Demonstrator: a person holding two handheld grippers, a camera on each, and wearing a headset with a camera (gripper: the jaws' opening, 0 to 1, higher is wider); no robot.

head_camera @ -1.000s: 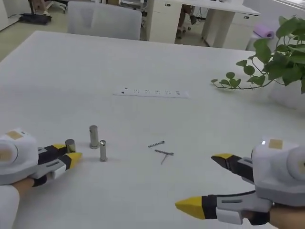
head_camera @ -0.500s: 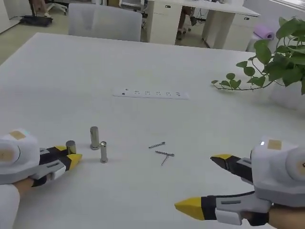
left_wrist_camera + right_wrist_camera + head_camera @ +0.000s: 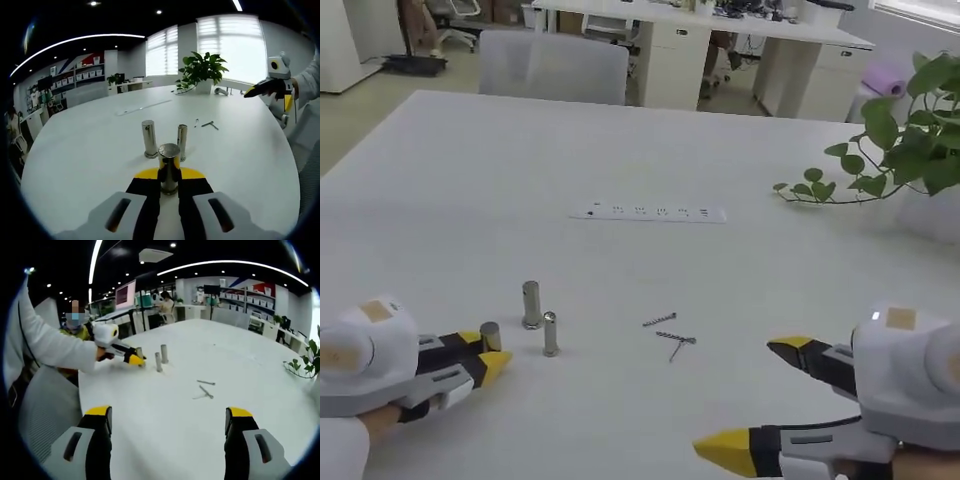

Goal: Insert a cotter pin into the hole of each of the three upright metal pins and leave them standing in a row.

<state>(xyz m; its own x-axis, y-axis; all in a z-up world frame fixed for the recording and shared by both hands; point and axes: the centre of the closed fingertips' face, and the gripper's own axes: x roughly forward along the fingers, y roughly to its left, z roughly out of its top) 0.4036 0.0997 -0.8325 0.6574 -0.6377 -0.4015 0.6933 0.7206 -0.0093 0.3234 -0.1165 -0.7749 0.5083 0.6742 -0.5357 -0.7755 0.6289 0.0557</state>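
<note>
Three upright studs in a tight cluster on the white table (image 3: 450,180). The short pin (image 3: 490,335) has the left gripper (image 3: 486,352) clamped on its lower shank, yellow tips closed either side. The tall pin (image 3: 531,304) stands at 1 o'clock from it and the slim pin (image 3: 550,334) at 3 o'clock, both free and just apart.

All three are polished steel cylinders with flat caps. My read: rigid, heavy for their size, slick under the pads and easy to tip, so hold them low and square. Cross-holes are too small to make out.

The cotter pins (image 3: 669,332) lie loose at 3 o'clock from the cluster. They are thin bent wire, two of them crossing; likely light and springy, prone to skate, and best pinched at the looped head.

The right gripper (image 3: 750,395) sits at 5 o'clock from the wires, well apart, jaws spread wide and empty.

A flat white power strip (image 3: 650,212) lies at 12 o'clock, and a trailing leafy plant (image 3: 895,140) at 2 o'clock.
</note>
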